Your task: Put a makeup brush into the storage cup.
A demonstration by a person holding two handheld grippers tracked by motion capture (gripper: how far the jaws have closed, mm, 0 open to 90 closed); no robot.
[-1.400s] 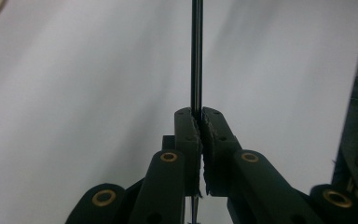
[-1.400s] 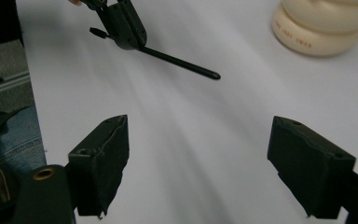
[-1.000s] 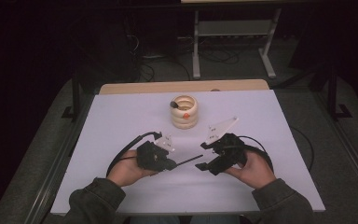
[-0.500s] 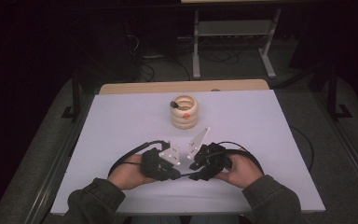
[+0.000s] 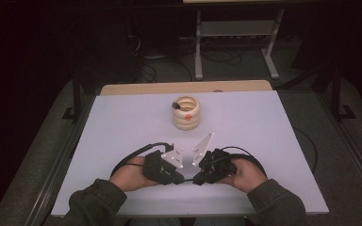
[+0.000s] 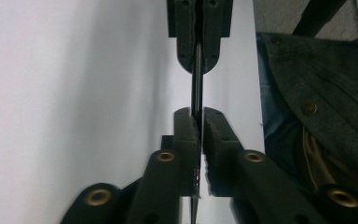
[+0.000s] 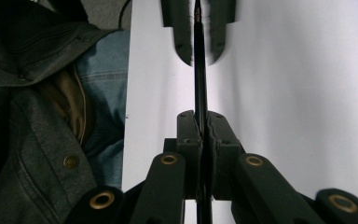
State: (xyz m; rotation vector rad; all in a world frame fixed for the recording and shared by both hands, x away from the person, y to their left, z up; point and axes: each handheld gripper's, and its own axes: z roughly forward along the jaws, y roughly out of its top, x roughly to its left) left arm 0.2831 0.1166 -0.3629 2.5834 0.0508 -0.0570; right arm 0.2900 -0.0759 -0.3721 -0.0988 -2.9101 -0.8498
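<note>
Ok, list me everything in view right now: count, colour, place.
Table: one, white top, centre.
Ring stack: one, tan, far middle of table; a red dot and a dark bit on it.
Rod: one, thin, black, near edge, clamped at both ends.
Frame: one, grey metal, on floor behind table.
Left tongs: black, shut on rod.
Right tongs: black, shut on rod.
Hands: two, on the tongs, dark sleeves.

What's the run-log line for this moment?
left gripper: shut on thin black rod | right gripper: shut on same rod | stacked wooden ring holder: untouched, mid-table
</note>
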